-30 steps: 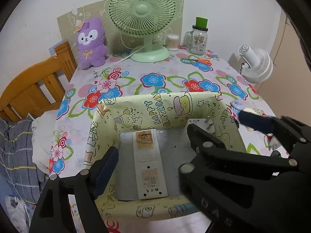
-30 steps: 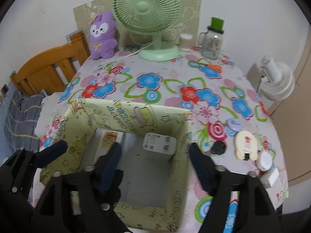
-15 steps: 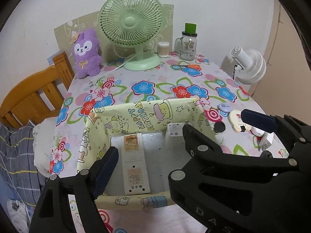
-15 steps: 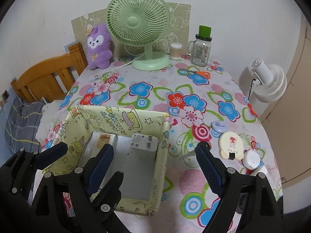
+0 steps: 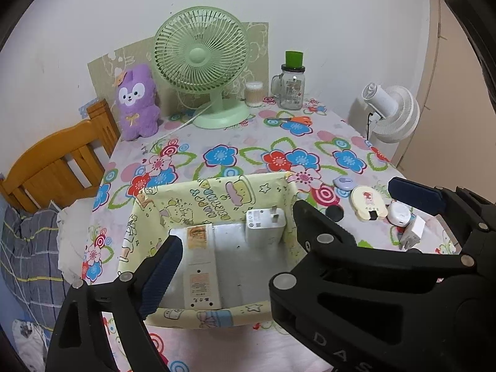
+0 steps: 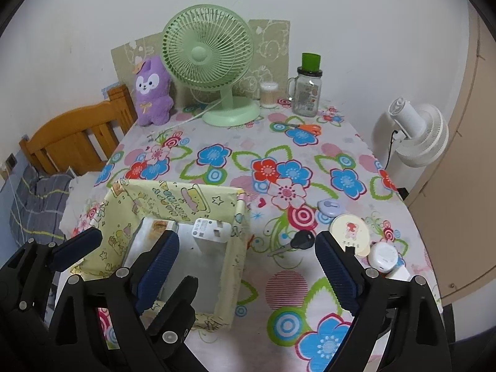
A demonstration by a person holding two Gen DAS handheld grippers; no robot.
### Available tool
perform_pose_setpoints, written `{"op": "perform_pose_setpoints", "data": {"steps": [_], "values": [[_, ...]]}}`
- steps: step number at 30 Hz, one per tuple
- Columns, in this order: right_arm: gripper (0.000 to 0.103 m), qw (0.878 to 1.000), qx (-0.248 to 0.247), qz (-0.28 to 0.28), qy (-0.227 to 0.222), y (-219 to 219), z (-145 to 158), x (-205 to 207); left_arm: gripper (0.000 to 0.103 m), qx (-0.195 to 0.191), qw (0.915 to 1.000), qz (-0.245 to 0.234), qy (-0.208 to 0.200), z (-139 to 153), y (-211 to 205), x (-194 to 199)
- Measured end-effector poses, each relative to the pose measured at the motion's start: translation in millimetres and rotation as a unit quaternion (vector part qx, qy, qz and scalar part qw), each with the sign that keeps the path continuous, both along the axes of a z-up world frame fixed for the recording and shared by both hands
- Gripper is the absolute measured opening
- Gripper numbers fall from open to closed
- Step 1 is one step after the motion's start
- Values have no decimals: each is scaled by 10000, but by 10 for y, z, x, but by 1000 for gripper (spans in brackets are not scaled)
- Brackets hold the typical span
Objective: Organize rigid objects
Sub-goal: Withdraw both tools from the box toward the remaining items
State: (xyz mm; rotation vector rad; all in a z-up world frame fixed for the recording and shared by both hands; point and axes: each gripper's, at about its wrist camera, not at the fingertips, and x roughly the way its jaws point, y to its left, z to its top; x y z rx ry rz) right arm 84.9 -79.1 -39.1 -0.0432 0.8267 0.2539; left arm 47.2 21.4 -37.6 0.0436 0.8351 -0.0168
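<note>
Both grippers have drawn back from the box [image 6: 173, 204], fingers just spreading, nothing between them (charger inside); next, the key [image 6: 302, 239].

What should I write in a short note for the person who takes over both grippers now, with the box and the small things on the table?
Left gripper: open, empty; its jaws have just been opening.
Right gripper: open, empty; its jaws have just been opening too.
Yellow box: holds the white power strip and the white charger.
Left on the tablecloth, right of the box: black key, purple tag, round cream case, round white gadget, white plug adapter.
Orange scissors lie near the glass jar.
Next, probably the key.
</note>
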Motion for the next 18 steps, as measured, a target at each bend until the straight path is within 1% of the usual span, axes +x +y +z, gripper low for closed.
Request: {"op": "perform_pose_setpoints", "data": {"steps": [18], "values": [[94,9993,21,-178,-333,-433,131,-114,93,-85,9998,-113,-147,113,-372,-59]]}}
